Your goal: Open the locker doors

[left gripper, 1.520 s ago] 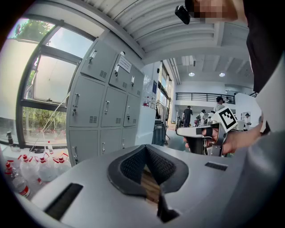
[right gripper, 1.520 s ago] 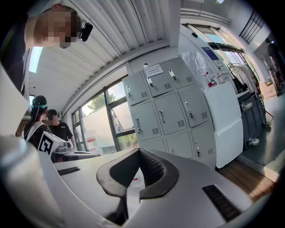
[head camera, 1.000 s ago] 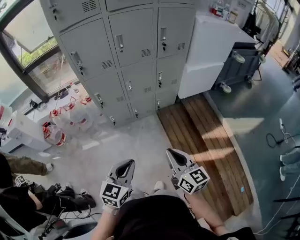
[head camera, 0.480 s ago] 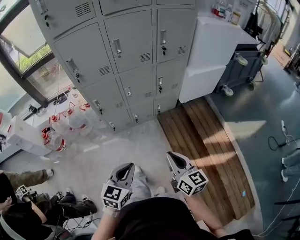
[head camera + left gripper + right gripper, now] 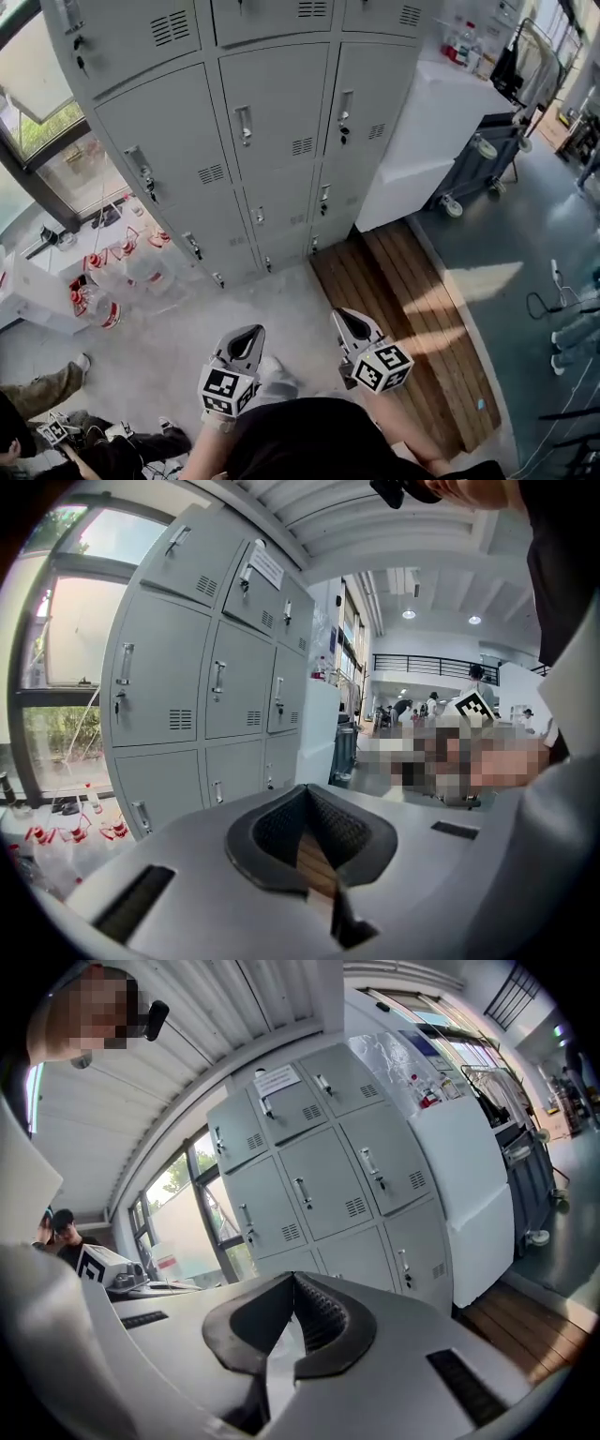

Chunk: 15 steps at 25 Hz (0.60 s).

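Note:
A bank of grey metal lockers (image 5: pixel 272 103) stands ahead, every door shut, each with a small upright handle (image 5: pixel 245 125) and a vent. The same lockers (image 5: pixel 216 686) fill the left of the left gripper view, and the lockers (image 5: pixel 328 1176) fill the middle of the right gripper view. My left gripper (image 5: pixel 246 332) is held low in front of my body, shut and empty, well short of the doors. My right gripper (image 5: pixel 346 320) is beside it, also shut with nothing between its pads. Both point toward the lockers.
A white cabinet (image 5: pixel 422 131) adjoins the lockers on the right, with a dark wheeled cart (image 5: pixel 483 155) beyond it. Wooden decking (image 5: pixel 412 319) lies at my right. Large water bottles (image 5: pixel 112 281) sit by the window (image 5: pixel 47 141) at left. A person (image 5: pixel 37 441) crouches at lower left.
The lockers have come nearer and sit larger in the head view as I step toward them. Both grippers stay shut and low in much the same place.

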Motion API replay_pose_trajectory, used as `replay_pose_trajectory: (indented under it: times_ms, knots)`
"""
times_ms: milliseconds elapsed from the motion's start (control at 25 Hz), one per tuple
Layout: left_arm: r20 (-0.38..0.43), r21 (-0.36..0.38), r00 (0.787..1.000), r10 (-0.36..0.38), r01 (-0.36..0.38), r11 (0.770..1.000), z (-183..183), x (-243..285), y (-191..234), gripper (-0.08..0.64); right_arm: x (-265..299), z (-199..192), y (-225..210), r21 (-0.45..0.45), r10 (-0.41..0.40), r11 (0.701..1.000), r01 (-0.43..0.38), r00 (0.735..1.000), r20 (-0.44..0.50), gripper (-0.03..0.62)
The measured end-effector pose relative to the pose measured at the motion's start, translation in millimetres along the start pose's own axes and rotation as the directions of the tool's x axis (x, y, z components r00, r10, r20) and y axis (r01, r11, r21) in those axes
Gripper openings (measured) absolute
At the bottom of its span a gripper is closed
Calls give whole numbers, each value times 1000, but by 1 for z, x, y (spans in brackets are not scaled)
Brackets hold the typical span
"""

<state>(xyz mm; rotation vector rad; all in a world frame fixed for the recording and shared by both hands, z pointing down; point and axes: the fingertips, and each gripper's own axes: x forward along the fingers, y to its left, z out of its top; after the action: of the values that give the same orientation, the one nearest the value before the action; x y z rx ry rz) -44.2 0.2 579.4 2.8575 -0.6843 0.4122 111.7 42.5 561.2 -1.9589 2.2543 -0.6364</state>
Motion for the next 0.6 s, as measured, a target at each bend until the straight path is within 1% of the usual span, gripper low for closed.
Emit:
replay_pose_trajectory:
  times_ms: [160,280,360,480,600]
  knots:
    - [17,-21,1000,-9,10,1000,18,16,60,18,57,24,4,-9,-16,1000,16,1000,2,29]
    - [21,-6,1000,-8,8,1000,28,24,100,18,91,42,3,-27,-26,999,27,1000,9,29]
    - [33,-6,999,22,-22,1000,35,28,128,17,111,54,4,-50,-29,998,30,999,17,29]
    - [54,-26,995,79,-78,997,45,32,163,18,138,71,5,-73,-22,997,24,999,31,29]
    - [56,-36,987,149,-148,988,51,39,195,18,171,81,7,-69,3,998,0,1000,31,29]
